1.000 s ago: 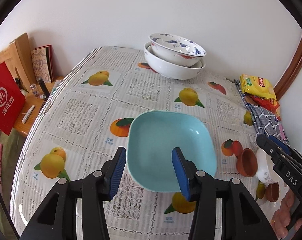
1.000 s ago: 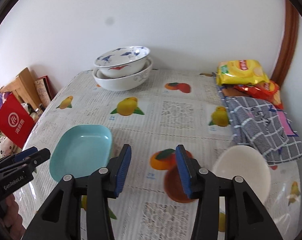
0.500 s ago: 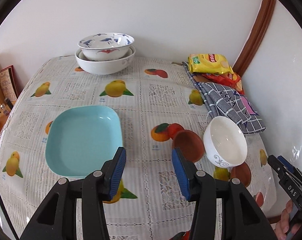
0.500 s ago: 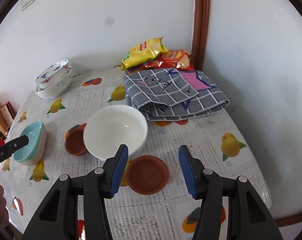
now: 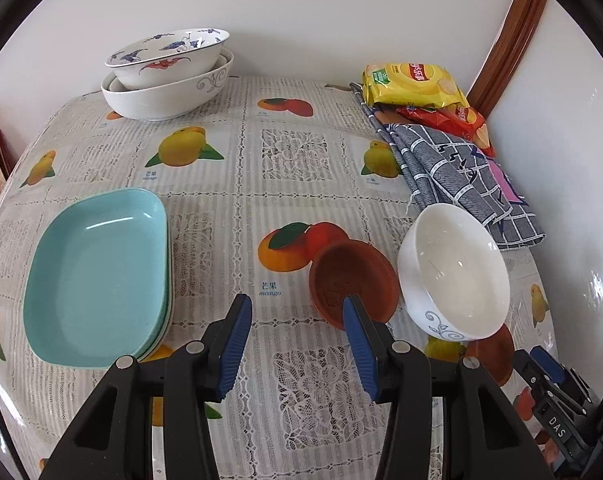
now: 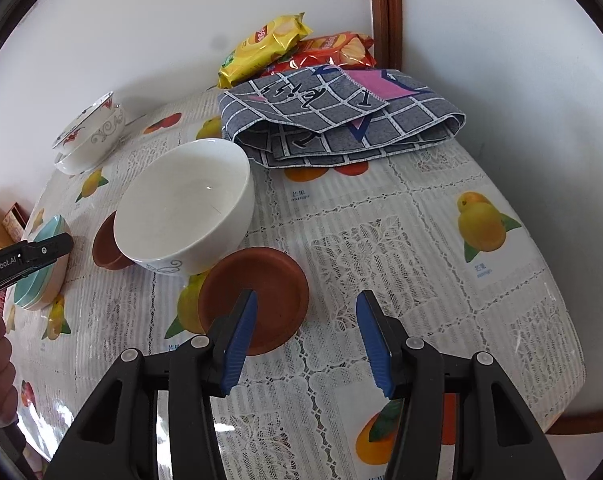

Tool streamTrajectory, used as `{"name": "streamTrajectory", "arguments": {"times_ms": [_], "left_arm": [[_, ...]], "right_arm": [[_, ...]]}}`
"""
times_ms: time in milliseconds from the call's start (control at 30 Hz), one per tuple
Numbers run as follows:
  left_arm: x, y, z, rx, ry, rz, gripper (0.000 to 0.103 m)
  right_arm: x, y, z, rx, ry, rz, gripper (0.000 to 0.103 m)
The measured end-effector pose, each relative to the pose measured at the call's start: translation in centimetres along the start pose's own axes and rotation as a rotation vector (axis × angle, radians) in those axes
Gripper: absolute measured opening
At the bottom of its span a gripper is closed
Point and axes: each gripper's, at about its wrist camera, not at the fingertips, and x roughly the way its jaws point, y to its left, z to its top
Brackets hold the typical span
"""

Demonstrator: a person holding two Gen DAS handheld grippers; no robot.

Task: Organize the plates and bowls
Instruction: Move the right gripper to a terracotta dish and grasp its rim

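A stack of teal square plates (image 5: 97,276) lies at the table's left; it also shows in the right wrist view (image 6: 41,276). A white bowl (image 5: 453,272) (image 6: 185,204) stands between two brown saucers: one (image 5: 353,280) (image 6: 107,248) on its left, one (image 6: 253,296) (image 5: 491,354) at the front. Two stacked patterned bowls (image 5: 169,76) (image 6: 89,136) stand at the back left. My left gripper (image 5: 297,324) is open and empty, its right finger over the left saucer's near rim. My right gripper (image 6: 305,324) is open and empty, its left finger over the front saucer.
A folded grey checked cloth (image 6: 341,116) (image 5: 461,176) and snack bags (image 6: 269,44) (image 5: 413,84) lie at the back right near the wall. The fruit-print tablecloth (image 5: 293,152) covers the table, whose right edge (image 6: 573,344) drops off close by.
Both views swung right, from the teal plates towards the white bowl and saucers. Both grippers have come closer to the saucers. Both stay open.
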Motion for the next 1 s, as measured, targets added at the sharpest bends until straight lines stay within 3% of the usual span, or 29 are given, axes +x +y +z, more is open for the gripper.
{"name": "streamTrajectory", "arguments": {"times_ms": [333,567,700,867,1000], "left_arm": [[4.7,-1.1,0.6,0.025,0.077,0.013,0.045],[6.1,-1.7,0.7,0.037,0.094,0.014,0.044],[6.5,-1.8,0.9,0.044,0.086,0.021,0.034],[6.5,-1.7,1.1,0.035,0.082,-0.008,0.019],[6.2,-2.0,1.0,0.048,0.076,0.004,0.012]], "right_arm": [[2.5,-0.2,0.0,0.027,0.045,0.029,0.036],[3.4,-0.6,-0.1,0.045,0.054,0.041,0.035],[3.7,-0.3,-0.1,0.035,0.047,0.042,0.031],[3.8,-0.1,-0.2,0.03,0.041,0.058,0.013],[3.4,-0.2,-0.4,0.038,0.024,0.063,0.011]]}}
